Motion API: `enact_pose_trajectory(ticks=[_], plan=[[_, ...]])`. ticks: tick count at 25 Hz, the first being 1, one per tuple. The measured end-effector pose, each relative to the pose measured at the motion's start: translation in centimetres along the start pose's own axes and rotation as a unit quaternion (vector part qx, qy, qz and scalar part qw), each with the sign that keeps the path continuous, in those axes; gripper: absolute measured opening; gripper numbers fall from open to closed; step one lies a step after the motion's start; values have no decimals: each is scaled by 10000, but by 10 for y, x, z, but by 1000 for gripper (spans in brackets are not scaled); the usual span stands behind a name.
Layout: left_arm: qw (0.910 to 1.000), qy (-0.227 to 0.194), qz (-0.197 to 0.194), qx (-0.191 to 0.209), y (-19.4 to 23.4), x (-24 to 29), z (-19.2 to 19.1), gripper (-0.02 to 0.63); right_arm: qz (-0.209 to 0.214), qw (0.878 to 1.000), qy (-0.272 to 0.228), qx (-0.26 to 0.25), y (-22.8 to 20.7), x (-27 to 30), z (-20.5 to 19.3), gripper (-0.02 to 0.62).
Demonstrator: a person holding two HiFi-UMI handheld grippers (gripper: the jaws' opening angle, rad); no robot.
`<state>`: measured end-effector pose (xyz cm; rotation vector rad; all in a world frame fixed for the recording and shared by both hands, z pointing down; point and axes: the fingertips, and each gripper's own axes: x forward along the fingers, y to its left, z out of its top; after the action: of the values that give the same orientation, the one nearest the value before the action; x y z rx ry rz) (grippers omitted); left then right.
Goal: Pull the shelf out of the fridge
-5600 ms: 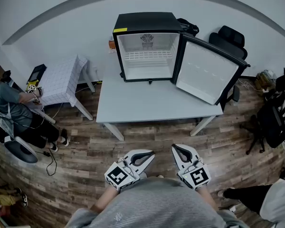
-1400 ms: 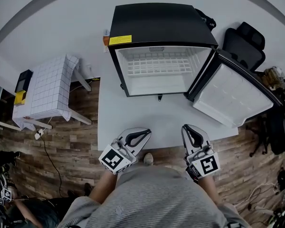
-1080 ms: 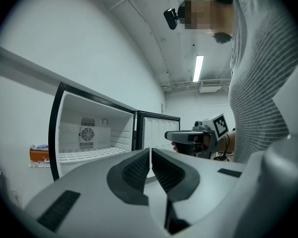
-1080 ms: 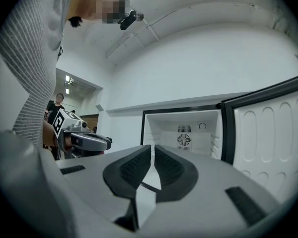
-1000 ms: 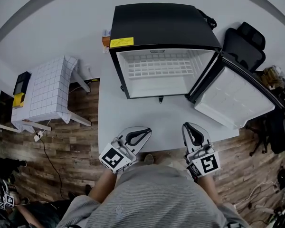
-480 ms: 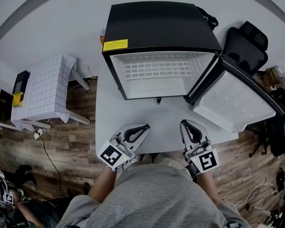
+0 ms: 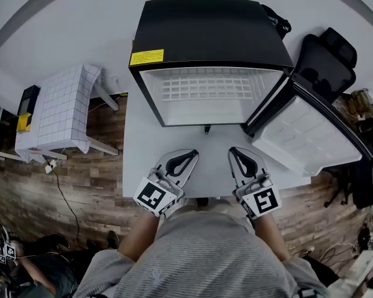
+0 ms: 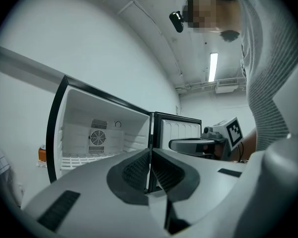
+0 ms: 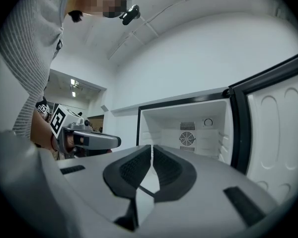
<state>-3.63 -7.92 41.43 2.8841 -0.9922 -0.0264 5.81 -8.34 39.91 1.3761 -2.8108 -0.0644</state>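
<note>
1. Nearest, well in front of the fridge (image 7: 205, 30), the person's grey striped top (image 7: 205, 253) fills the bottom of the head view. Both forearms reach toward the fridge.
2. The left gripper (image 7: 191, 154) is held level before the left half of the fridge's opening. Its jaws are pressed together with nothing between them, and it is clear of the fridge.
3. The right gripper (image 7: 233, 151) is held just beside it, before the right half of the opening. Its jaws are likewise closed tight and empty, and it too is apart from the fridge.
4. Both grippers hover over the pale table (image 7: 137, 148) on which the fridge stands. A strip of bare tabletop lies between their tips and the fridge's open front.
5. The fridge is black outside and white inside, with a yellow label (image 7: 146, 57) at the front left corner of its top.
6. The shelf (image 7: 211, 82), a white wire grid, lies level across the cavity, wholly inside the fridge. A round fan grille (image 8: 97, 138) sits on the fridge's back wall above it.
7. The door (image 7: 304, 135) hangs from the fridge's right side, swung wide open, with its white liner showing.
8. Farther off, a black office chair (image 7: 326, 58) stands behind the door, right of the fridge. A small table under a checked cloth (image 7: 62, 104) stands to the fridge's left on the wood floor (image 7: 62, 185).
</note>
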Motion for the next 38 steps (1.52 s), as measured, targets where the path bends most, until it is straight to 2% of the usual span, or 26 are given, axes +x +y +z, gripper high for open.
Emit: enact_pose_trajectory(ticks=[9,18,25,31,38], plan=[[10000,-16,45,-42,3,7,-1,21,168,9998,100,73,1,7,-8,14],[9970,-191,370,-655,25,14,-13,23,48,9995,268,158,-15,15,-25,14],[9964,-116,439,-713,36,20,-25,33,7,9995,295,116,-22,26,-28,16],[9962,-118,489,-709,40,23,-27,51,2,9994,311,157,-25,29,-32,57],[9961,-112,520,-710,44,25,-28,80,-53,9992,334,202,-29,32,-33,64]])
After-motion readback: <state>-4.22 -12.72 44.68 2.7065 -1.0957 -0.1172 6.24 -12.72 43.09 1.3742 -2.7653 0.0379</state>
